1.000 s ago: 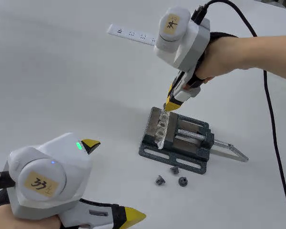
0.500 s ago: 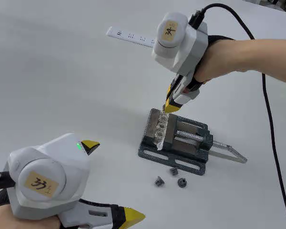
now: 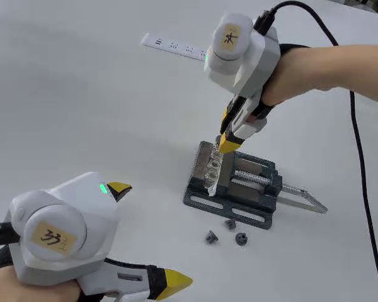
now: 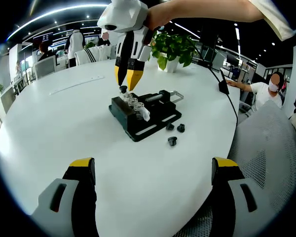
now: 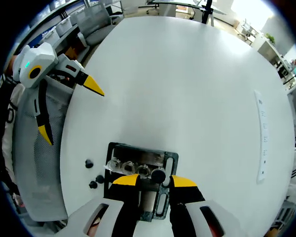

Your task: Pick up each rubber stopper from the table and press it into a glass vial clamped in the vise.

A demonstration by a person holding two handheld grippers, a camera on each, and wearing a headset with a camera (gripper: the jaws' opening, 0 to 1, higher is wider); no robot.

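Lowered, right gripper [image 3: 225,147] fingers pinch stopper [image 5: 158,174] upright on end vial [image 4: 125,96]; left gripper [image 3: 148,235] fingers wide.

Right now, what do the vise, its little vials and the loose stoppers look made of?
Vise: dark matte-painted metal, likely, with a bare shiny screw. Vials: clear, see-through glass or plastic. Stoppers: dull dark grey, probably rubber.

Dark grey vise [image 3: 225,206]; yellow fingers [image 3: 229,146]; white table [image 3: 82,94].

your left gripper [image 4: 153,165] holds its jaws wide apart over the table [image 4: 59,128]. ahead, the right gripper [image 4: 128,80] points down just over a stopper [image 4: 123,89] on a vial [image 4: 125,97] in the vise [image 4: 145,118].
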